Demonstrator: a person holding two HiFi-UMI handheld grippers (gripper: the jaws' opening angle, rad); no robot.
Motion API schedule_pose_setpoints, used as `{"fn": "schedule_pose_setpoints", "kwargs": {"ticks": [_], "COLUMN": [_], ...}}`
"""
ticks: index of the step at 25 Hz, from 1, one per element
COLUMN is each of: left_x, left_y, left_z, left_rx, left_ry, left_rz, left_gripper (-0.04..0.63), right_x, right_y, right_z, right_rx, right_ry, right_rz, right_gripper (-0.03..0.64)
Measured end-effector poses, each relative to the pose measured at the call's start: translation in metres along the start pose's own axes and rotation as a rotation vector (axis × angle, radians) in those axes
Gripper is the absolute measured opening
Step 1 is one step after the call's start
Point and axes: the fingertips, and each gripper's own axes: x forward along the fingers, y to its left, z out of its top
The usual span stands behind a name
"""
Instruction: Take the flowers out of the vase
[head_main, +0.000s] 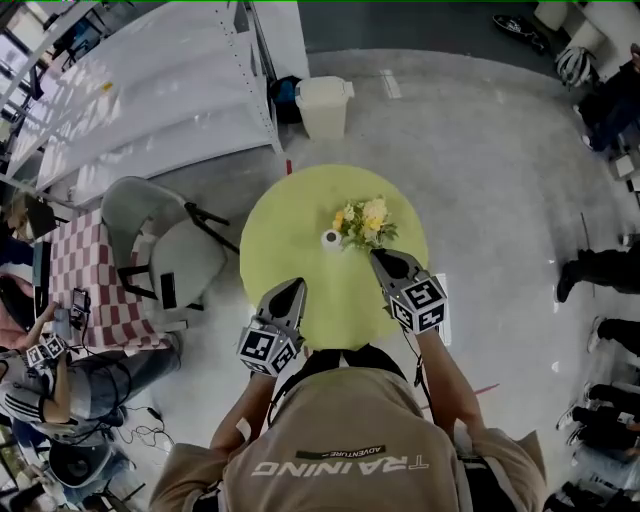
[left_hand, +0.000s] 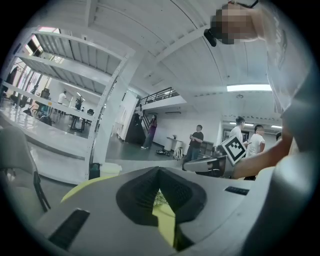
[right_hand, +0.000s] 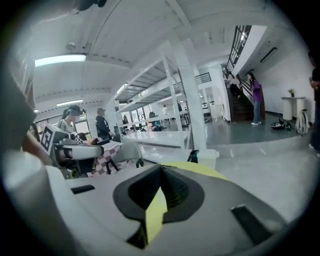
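A bunch of yellow and white flowers with green leaves rests on the round yellow-green table, just right of a small white vase whose dark mouth faces up. My right gripper hovers close to the near side of the flowers, its jaws shut with nothing between them; in the right gripper view only the table's yellow shows through the slit. My left gripper is over the table's near edge, left of the vase, jaws shut and holding nothing.
A grey chair and a red-checked table stand to the left. A white bin and white shelving are behind the table. People stand along the right edge, and one sits at the lower left.
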Motion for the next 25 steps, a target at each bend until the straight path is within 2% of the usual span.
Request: {"fn": "schedule_pose_setpoints", "kwargs": {"ticks": [4, 7, 11, 16, 20, 25], "left_x": [-0.001, -0.004, -0.011, -0.013, -0.016, -0.018], "left_y": [-0.009, -0.011, -0.011, -0.021, -0.027, -0.029], "left_z": [0.024, 0.043, 0.066, 0.099, 0.117, 0.124], "left_rx": [0.053, 0.095, 0.138, 0.185, 0.227, 0.239], "left_ry": [-0.038, -0.072, -0.109, -0.153, -0.171, -0.171], "left_rz": [-0.006, -0.007, -0.003, -0.006, 0.012, 0.023], "left_gripper": [0.011, 0.011, 0.011, 0.011, 0.011, 0.011], "right_x": [-0.019, -0.03, -0.045, -0.065, -0.077, -0.083], "right_y": [0.023, 0.044, 0.066, 0.079, 0.085, 0.087], "right_z": [0.037, 0.061, 0.094, 0.126, 0.133, 0.126], "right_rx": [-0.146, -0.199, -0.198, -0.228, -0.219, -0.207], "right_ry": [-0.068, -0.128, -0.223, -0.31, -0.343, -0.348], "right_rz": [0.027, 0.069, 0.104, 0.102, 0.094, 0.082], "right_gripper": [-0.002, -0.002, -0.002, -0.002, -0.002, -0.002]}}
